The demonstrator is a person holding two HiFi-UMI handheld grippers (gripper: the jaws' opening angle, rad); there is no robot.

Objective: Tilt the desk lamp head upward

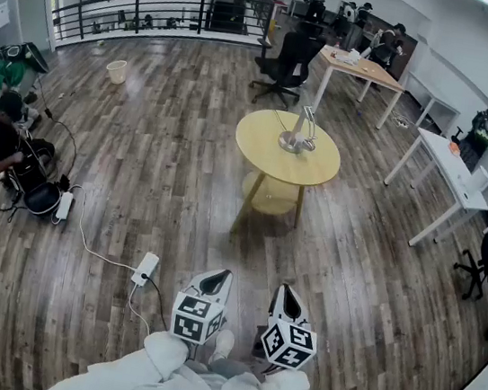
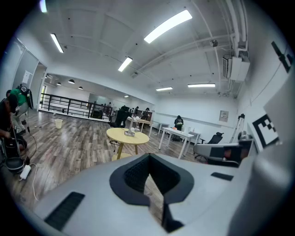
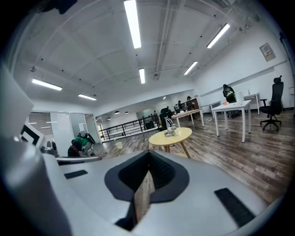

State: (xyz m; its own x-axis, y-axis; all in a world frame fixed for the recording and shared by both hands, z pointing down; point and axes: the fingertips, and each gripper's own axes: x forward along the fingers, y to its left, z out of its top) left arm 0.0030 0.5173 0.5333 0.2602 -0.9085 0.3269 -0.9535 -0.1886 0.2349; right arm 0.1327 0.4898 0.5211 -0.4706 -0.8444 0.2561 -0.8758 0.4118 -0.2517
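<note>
A silver desk lamp (image 1: pixel 298 134) stands on a round yellow table (image 1: pixel 272 162) in the middle of the room, well ahead of me. Both grippers hang low near my body, far from the lamp. My left gripper (image 1: pixel 217 279) and right gripper (image 1: pixel 287 295) point toward the table, each shut with nothing between the jaws. In the left gripper view the lamp (image 2: pixel 132 127) and table (image 2: pixel 120 136) lie small beyond the shut left gripper (image 2: pixel 150 171). The right gripper view shows the lamp (image 3: pixel 170 126) on the table (image 3: pixel 177 137) past the shut right gripper (image 3: pixel 147 177).
A black office chair (image 1: pixel 287 60) and a wooden desk (image 1: pixel 358 69) stand behind the table. White desks (image 1: pixel 451 175) line the right side. A power strip with cable (image 1: pixel 144 267) lies on the wood floor to my front left. A person (image 1: pixel 4 131) sits at far left.
</note>
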